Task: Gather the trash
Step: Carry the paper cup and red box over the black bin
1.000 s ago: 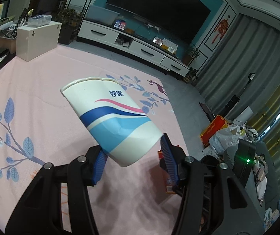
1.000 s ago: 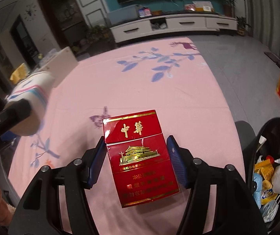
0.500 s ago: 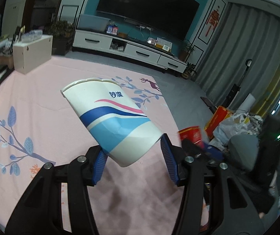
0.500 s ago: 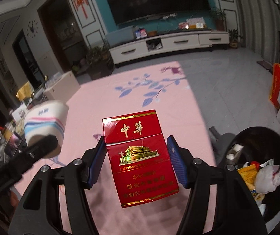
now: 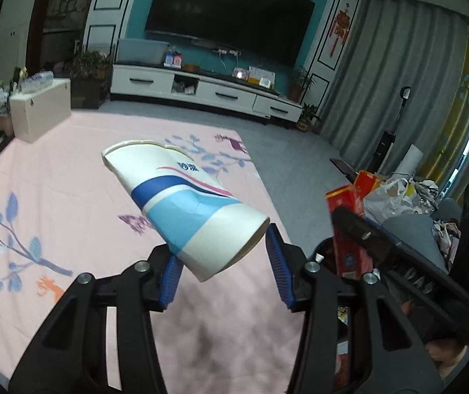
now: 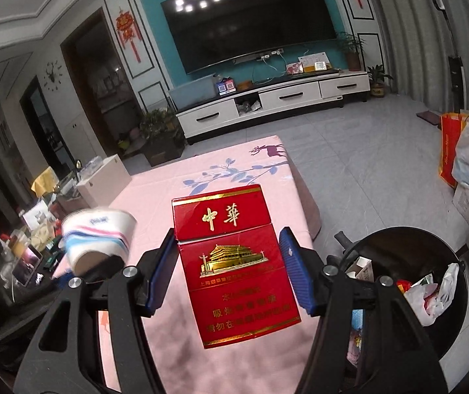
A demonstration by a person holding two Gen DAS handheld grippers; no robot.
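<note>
Step in hand: carrying two pieces of trash to the bin. Left gripper (image 5: 223, 271) clamped on a paper cup (image 5: 181, 203), dented, held tilted above the pink table (image 5: 53, 197). Right gripper (image 6: 226, 271) clamped on a red pack (image 6: 234, 262), held upright, near side of the table; black bin (image 6: 408, 279) low right, part full of wrappers and bags. Next move, by judgement: swing each item over the bin's mouth, then let the jaws part. Change over the last second: both views have tipped up toward the TV wall, the bin shows more fully, and the pack now appears right of the cup.
</note>
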